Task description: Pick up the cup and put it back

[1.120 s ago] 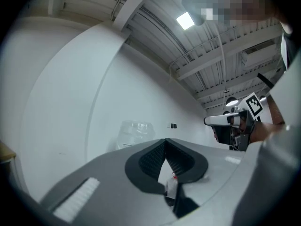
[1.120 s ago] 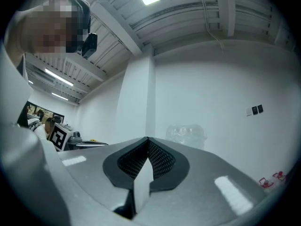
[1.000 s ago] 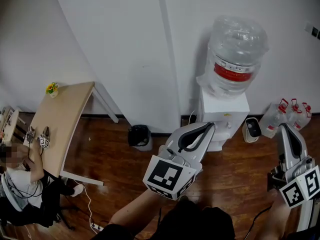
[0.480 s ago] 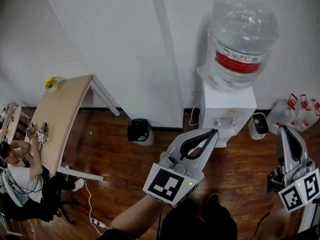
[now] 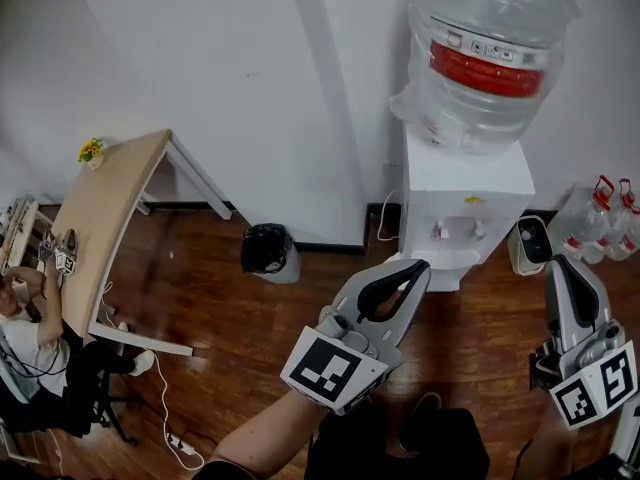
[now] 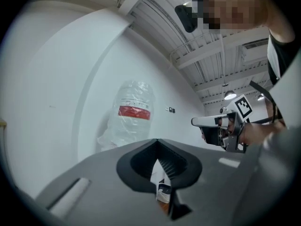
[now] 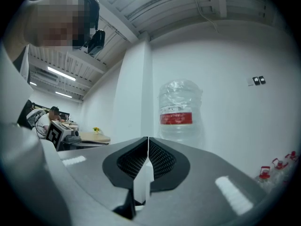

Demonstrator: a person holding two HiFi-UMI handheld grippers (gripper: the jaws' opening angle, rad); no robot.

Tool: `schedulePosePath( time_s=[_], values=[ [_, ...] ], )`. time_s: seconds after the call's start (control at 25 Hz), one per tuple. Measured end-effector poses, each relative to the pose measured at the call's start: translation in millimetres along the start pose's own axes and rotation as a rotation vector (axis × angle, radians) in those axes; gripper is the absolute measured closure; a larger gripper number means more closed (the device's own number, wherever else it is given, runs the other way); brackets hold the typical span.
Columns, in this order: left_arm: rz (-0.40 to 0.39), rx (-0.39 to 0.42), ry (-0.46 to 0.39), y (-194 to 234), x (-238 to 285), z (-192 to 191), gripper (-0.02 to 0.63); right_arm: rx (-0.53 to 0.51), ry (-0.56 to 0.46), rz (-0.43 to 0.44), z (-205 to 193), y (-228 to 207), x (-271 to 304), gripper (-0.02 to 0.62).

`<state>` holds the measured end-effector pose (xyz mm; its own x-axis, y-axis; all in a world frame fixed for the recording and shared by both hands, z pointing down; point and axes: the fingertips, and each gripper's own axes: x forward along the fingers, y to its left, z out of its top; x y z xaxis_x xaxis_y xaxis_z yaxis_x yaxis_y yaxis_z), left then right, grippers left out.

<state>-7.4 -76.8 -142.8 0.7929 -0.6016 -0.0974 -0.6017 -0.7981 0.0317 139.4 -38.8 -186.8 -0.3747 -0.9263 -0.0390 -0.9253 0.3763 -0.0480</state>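
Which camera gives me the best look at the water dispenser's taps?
Head view: both taps show on the white dispenser front. The two gripper views show mainly its bottle; below that it is mostly blocked.

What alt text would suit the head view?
A person's empty grey left tool, its jaws just closing, and empty grey right tool point towards a white water dispenser carrying a clear bottle with a red label. A black bin stands on the wooden floor nearby.
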Motion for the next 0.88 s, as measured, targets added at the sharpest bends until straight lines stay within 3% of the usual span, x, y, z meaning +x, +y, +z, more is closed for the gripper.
schedulePosePath(
  time_s=[0.24, 0.52, 0.72, 0.88],
  values=[
    [-0.060, 0.086, 0.048, 5, 10, -116, 0.583, 0.016, -0.002, 0.044, -98, -15, 22, 0.586],
    [-0.076, 0.075, 0.023, 31, 19, -248, 0.583, -0.001, -0.010, 0.055, -234, -26, 40, 0.586],
    [-0.115, 0.047, -0.019, 31, 19, -323, 0.583, -0.030, -0.063, 0.072, -306, -36, 45, 0.588],
    [-0.134, 0.077, -0.023, 32, 15, -378, 0.583, -0.077, -0.084, 0.082, -358, -37, 48, 0.588]
  ],
)
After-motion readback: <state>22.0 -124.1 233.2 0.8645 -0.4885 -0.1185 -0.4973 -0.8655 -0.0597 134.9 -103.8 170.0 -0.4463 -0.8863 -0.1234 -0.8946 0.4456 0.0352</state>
